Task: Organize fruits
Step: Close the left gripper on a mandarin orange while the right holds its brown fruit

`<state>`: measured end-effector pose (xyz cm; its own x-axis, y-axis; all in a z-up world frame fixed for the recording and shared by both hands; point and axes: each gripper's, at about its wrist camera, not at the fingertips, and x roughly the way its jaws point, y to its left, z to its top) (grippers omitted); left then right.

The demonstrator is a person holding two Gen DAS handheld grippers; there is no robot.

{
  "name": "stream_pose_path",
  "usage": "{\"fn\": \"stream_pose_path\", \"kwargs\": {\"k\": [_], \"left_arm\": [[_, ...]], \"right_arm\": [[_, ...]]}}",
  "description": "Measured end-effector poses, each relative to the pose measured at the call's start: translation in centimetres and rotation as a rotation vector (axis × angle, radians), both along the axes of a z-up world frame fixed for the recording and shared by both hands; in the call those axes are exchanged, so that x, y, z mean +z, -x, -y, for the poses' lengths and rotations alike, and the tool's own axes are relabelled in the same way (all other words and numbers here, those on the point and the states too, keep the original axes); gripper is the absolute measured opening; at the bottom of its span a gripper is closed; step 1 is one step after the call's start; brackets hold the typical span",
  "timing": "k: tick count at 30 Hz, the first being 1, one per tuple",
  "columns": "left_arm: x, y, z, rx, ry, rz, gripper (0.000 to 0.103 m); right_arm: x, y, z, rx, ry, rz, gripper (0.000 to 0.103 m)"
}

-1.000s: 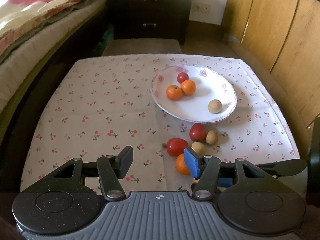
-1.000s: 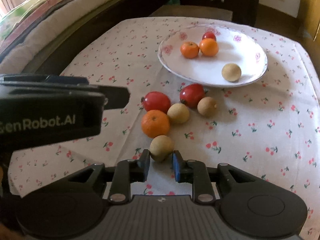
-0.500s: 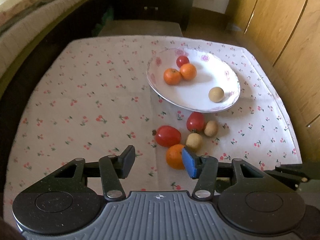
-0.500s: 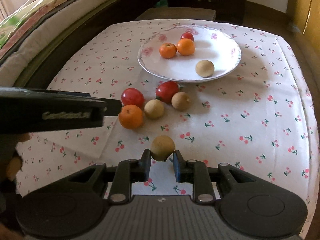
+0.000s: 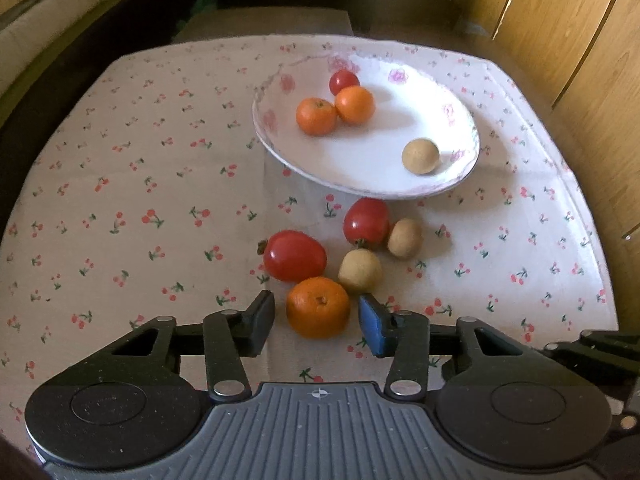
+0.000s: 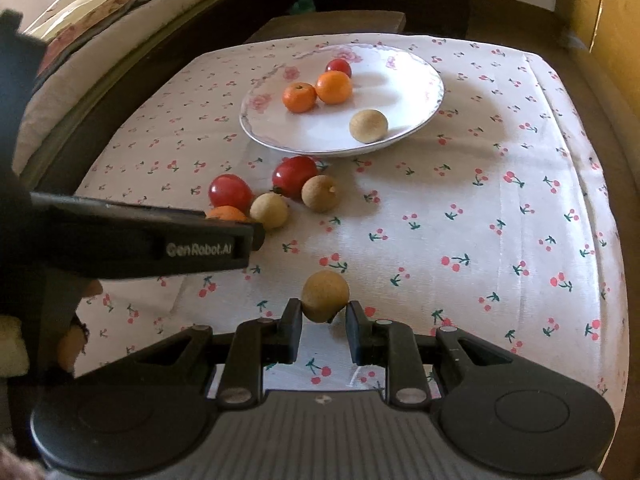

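I see the desk [image 5: 120,184] under a white cloth printed with cherries, with a bed [image 6: 100,12] along one side and wooden doors [image 5: 568,32] along the other.

One white plate [image 5: 400,184] with pink flowers sits toward the far edge of the desk. It holds four fruits: two oranges [image 5: 316,116] touching each other, one small red tomato [image 5: 343,81] just behind them, and one brown round fruit [image 5: 420,156] apart, near the plate's near rim.

Between the plate and the near edge, five fruits lie in a cluster on the cloth: two red tomatoes [image 5: 294,255], one orange [image 5: 318,307], one pale round fruit [image 5: 360,271] and one brown one [image 5: 405,237].

My left tool [image 5: 316,322] straddles that loose orange; its jaws have just been closing, the orange sits between them, and a narrow gap shows on each side, so they do not grip it.

My right tool [image 6: 324,322] is clamped on a sixth loose fruit, one brown round fruit [image 6: 325,295], held above the cloth toward the near edge of the desk, well apart from the cluster.
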<state>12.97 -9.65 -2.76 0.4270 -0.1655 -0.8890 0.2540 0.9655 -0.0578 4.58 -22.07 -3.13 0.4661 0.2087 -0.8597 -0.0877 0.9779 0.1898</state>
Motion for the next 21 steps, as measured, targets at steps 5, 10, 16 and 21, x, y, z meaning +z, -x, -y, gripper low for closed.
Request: {"fn": "stream_pose_path", "kwargs": {"k": [5,10,16,21], "left_arm": [[-0.1,-0.2,-0.3,0.016,0.013,-0.002,0.047],[-0.1,-0.4,-0.2,0.015,0.019,-0.004,0.044],[-0.1,-0.2,0.1,-0.017,0.004,0.007,0.042],[0.0,0.7,-0.3,-0.034,-0.002,0.001,0.042]], "right_arm": [[0.0,-0.1,-0.1,0.002,0.001,-0.002,0.025],[-0.3,-0.3,-0.1,0.002,0.004,-0.013,0.025],[-0.3,-0.6,-0.2,0.011,0.008,-0.014,0.025],[-0.4,-0.4,-0.3,0.018,0.018,-0.02,0.025]]}}
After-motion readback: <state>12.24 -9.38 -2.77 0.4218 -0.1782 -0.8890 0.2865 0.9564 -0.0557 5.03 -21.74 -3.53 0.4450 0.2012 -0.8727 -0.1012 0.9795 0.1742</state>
